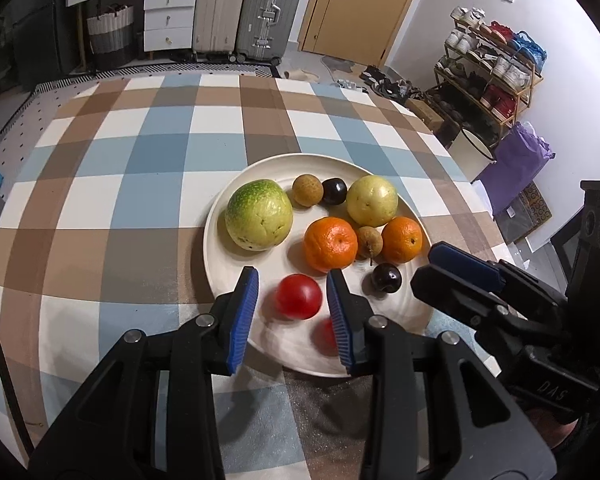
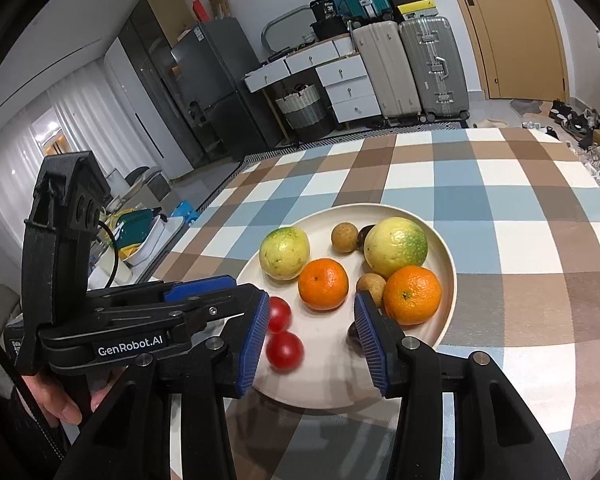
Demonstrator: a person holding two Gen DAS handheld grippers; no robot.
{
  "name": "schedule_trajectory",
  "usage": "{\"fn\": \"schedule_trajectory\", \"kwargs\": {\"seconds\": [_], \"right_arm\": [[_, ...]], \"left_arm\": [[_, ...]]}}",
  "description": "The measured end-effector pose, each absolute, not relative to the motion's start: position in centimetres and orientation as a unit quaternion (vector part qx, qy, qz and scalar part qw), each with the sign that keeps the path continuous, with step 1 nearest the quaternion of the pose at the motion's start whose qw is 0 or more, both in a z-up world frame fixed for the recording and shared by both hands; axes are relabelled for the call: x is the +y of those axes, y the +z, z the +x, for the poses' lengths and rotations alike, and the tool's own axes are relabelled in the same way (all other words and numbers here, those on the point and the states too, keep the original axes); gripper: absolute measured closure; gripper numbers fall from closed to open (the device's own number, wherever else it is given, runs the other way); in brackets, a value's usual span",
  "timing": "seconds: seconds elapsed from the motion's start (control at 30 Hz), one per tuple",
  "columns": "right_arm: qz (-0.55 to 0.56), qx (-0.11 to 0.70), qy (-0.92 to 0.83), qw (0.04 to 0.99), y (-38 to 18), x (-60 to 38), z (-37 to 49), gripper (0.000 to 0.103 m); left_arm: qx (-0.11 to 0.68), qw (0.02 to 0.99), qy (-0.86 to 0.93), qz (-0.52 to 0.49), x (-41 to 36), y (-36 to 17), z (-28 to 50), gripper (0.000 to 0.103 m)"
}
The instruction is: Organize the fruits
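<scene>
A cream plate [image 1: 220,240] on the checked tablecloth holds two green-yellow fruits [image 1: 259,215], two oranges [image 1: 331,243], two brown longans [image 1: 307,189] and two dark cherries [image 1: 386,277]. Two red tomatoes lie at its near side. My left gripper [image 1: 292,280] is open over the near rim, and one tomato [image 1: 299,296] sits between its blue pads without touching them. The second tomato [image 1: 327,332] is half hidden behind the right finger. My right gripper [image 2: 312,312] is open too, with a tomato [image 2: 284,351] by its left pad and a dark cherry [image 2: 353,334] behind its right pad.
The two grippers are close together: the right gripper [image 1: 432,268] reaches in from the right, the left gripper [image 2: 244,286] from the left, held by a hand [image 2: 60,396]. The tablecloth [image 1: 140,160] stretches far and left of the plate [image 2: 448,264]. Suitcases [image 1: 268,8] and drawers stand behind.
</scene>
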State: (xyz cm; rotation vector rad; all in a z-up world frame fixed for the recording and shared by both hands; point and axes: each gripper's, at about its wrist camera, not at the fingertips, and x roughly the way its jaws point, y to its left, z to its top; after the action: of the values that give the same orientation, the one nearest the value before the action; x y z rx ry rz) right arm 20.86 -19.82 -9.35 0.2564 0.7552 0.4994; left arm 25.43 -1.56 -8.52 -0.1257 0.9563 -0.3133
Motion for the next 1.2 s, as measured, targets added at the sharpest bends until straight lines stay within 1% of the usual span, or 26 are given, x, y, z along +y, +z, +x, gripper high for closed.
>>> {"fn": "schedule_trajectory", "kwargs": {"seconds": [0.13,0.2,0.23,0.27,0.3,0.33,0.37,0.4,0.43,0.47,0.5,0.63,0.7,0.83,0.93,1.0,1.03,1.2], "right_arm": [[0.119,0.357,0.240,0.895,-8.9,-19.6,20.4,0.058],[0.118,0.354,0.239,0.896,-8.8,-19.5,20.1,0.057],[0.119,0.352,0.238,0.897,-8.7,-19.5,19.9,0.056],[0.119,0.349,0.237,0.899,-8.6,-19.6,19.7,0.053],[0.119,0.346,0.235,0.900,-8.5,-19.6,19.5,0.052],[0.119,0.343,0.234,0.902,-8.4,-19.7,19.3,0.052],[0.120,0.340,0.236,0.902,-8.2,-19.7,19.1,0.051],[0.120,0.337,0.237,0.903,-8.1,-19.7,18.9,0.049],[0.119,0.335,0.236,0.905,-8.0,-19.8,18.7,0.047],[0.118,0.331,0.236,0.906,-7.8,-19.8,18.4,0.041],[0.118,0.328,0.237,0.907,-7.7,-19.7,18.1,0.037],[0.115,0.312,0.235,0.913,-7.0,-19.8,17.0,0.032],[0.113,0.305,0.231,0.917,-6.7,-19.9,16.4,0.025],[0.113,0.290,0.221,0.924,-6.3,-20.1,15.5,0.019],[0.112,0.275,0.214,0.931,-6.0,-20.4,14.5,0.018],[0.110,0.266,0.207,0.935,-5.9,-20.6,14.0,0.015],[0.110,0.261,0.205,0.937,-5.8,-20.6,13.7,0.015],[0.107,0.238,0.204,0.944,-5.0,-20.8,12.0,0.008]], "left_arm": [[0.450,0.879,-0.149,-0.053,-1.7,-7.9,24.6,0.071],[0.444,0.882,-0.151,-0.053,-1.7,-7.5,24.2,0.063],[0.440,0.883,-0.151,-0.054,-1.6,-7.3,24.0,0.061],[0.434,0.887,-0.149,-0.051,-1.7,-7.0,23.7,0.056],[0.427,0.891,-0.143,-0.046,-1.7,-6.7,23.4,0.051],[0.416,0.898,-0.134,-0.038,-1.7,-6.3,22.9,0.048],[0.410,0.902,-0.133,-0.037,-1.7,-6.0,22.6,0.043],[0.405,0.904,-0.133,-0.037,-1.7,-5.7,22.4,0.037],[0.400,0.906,-0.134,-0.038,-1.6,-5.4,22.1,0.034],[0.395,0.908,-0.134,-0.038,-1.6,-5.1,21.8,0.029],[0.391,0.910,-0.132,-0.036,-1.6,-4.9,21.5,0.027],[0.380,0.916,-0.126,-0.032,-1.4,-4.0,20.4,0.022],[0.376,0.918,-0.121,-0.030,-1.3,-3.7,19.8,0.021],[0.354,0.930,-0.100,-0.013,-1.3,-3.1,18.4,0.016],[0.332,0.939,-0.089,-0.005,-1.1,-2.6,17.3,0.011],[0.315,0.945,-0.082,-0.008,-0.7,-2.1,16.3,0.004],[0.310,0.947,-0.080,-0.012,-0.5,-1.9,16.0,0.002],[0.266,0.961,-0.065,-0.025,0.6,-0.6,14.0,0.001]]}}
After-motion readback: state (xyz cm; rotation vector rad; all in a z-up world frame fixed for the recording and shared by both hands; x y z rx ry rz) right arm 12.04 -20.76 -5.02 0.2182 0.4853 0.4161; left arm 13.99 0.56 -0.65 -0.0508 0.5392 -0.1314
